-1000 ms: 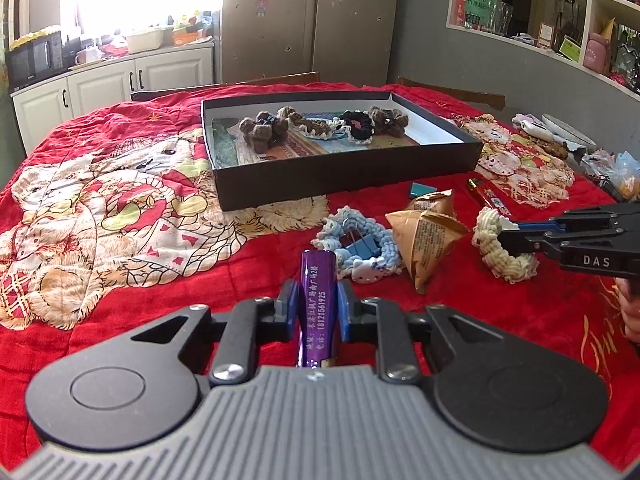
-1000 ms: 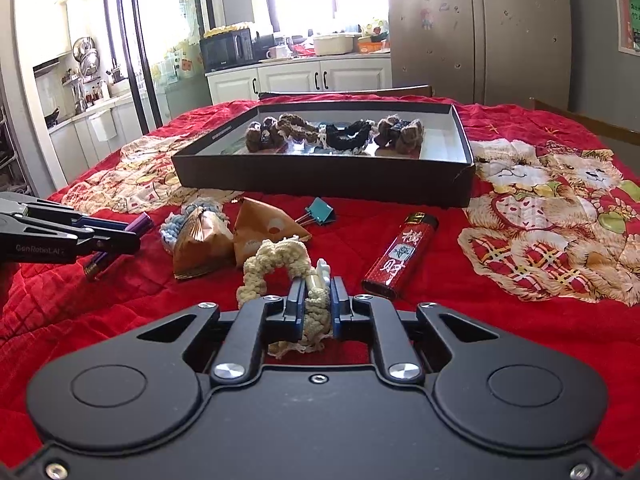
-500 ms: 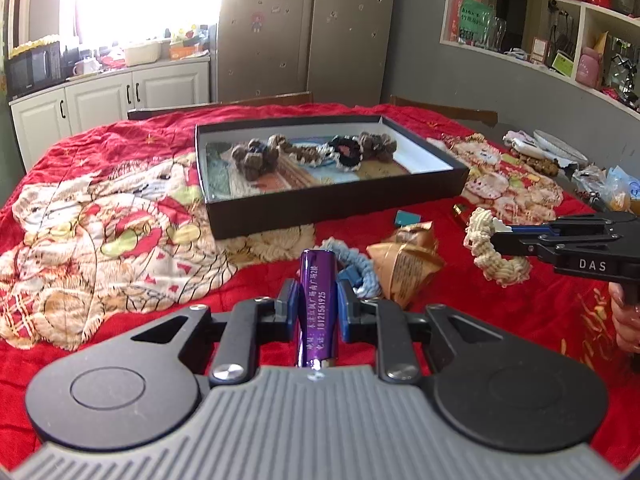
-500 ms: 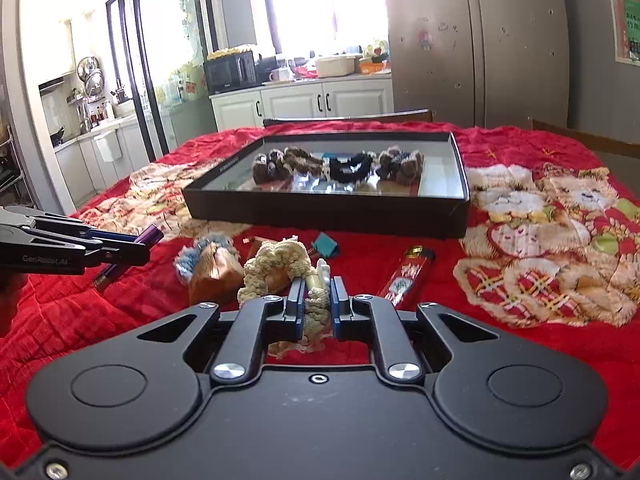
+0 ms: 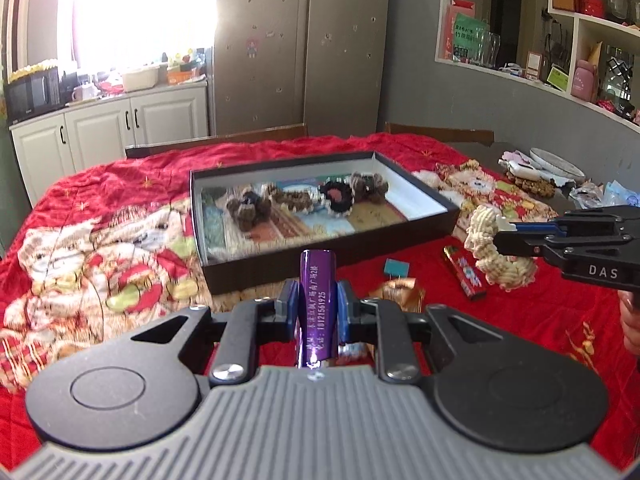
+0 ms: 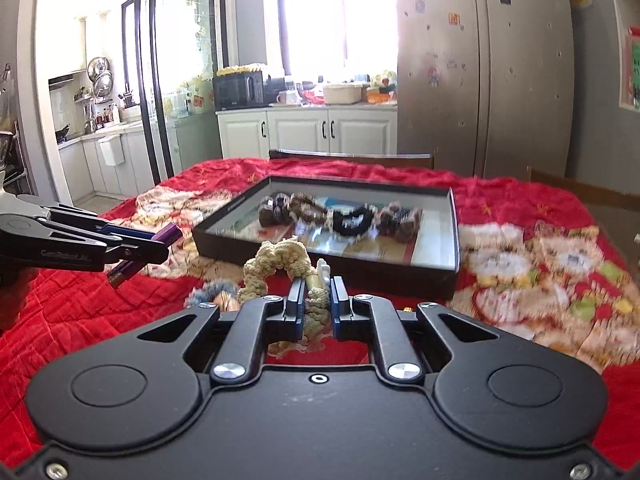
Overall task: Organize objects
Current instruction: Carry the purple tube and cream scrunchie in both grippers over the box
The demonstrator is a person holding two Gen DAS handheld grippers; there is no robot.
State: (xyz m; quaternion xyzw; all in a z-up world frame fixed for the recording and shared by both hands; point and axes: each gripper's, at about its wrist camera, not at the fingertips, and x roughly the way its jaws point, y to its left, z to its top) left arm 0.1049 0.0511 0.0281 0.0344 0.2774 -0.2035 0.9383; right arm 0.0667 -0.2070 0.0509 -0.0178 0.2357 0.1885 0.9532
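Left wrist view. Left gripper (image 5: 318, 304): fingers clenched on a purple lighter (image 5: 317, 300), gripped across its sides so the long body lies along the fingers and its top clears them, ready, by judgement, to be dropped lengthwise. Black tray (image 5: 452, 210): ahead on the red quilted cover (image 5: 120, 184) of the worktop, open side up, already holding a row of scrunchies (image 5: 248, 210); evidently the collecting place. Red lighter (image 5: 464, 272), teal clip (image 5: 396, 269) and brown packet (image 5: 398, 292): loose on the cover before the tray, not yet sorted. Right gripper (image 5: 502, 236): at right, raised off the cover, cream scrunchie (image 5: 496, 256) hanging from it.

Right wrist view. Right gripper (image 6: 316, 298): fingers clenched on one strand of the cream scrunchie (image 6: 276, 260), the loop arching forward, free of the cover. Black tray (image 6: 328, 262): directly ahead. Left gripper (image 6: 160, 246): at left, purple lighter (image 6: 168, 234) crosswise in it, aimed toward the tray.
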